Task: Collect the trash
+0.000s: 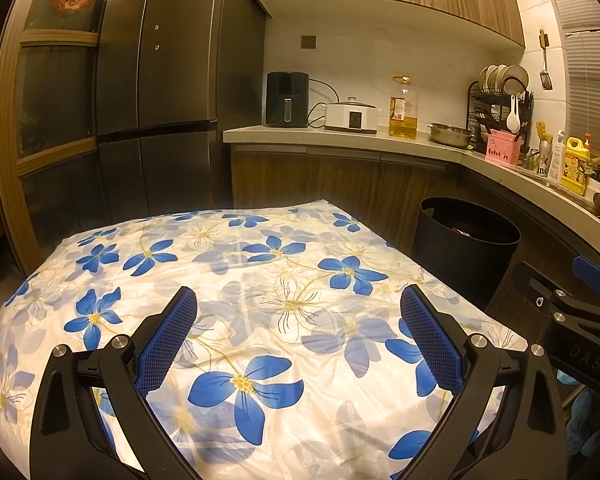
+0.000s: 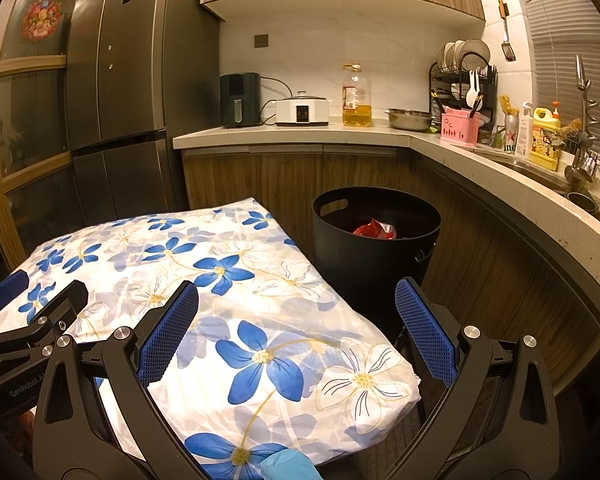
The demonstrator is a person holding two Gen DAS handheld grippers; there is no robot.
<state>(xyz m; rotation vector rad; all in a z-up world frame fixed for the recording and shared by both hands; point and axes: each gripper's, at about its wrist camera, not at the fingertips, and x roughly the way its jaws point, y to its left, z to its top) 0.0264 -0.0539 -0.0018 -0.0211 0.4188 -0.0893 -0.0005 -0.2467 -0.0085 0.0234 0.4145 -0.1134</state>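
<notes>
Both grippers were seen spread wide with nothing between the blue pads: left gripper (image 1: 299,340) over the floral tablecloth (image 1: 228,280), right gripper (image 2: 297,332) over the cloth's near right corner. No loose trash was visible on the cloth in either view. The only trash seen was a red-and-white wrapper (image 2: 374,229) already inside the black bin (image 2: 374,248), at about 1 o'clock from the right gripper, on the floor just beside the table edge. Task judged near done or awaiting another item. Risks as judged: the loose, wrinkled cloth could be snagged by a low pad and dragged off the table; the bin rim could be clipped on a reach from the right side and the bin tipped; the two grippers, held close together, could be knocked against each other.
</notes>
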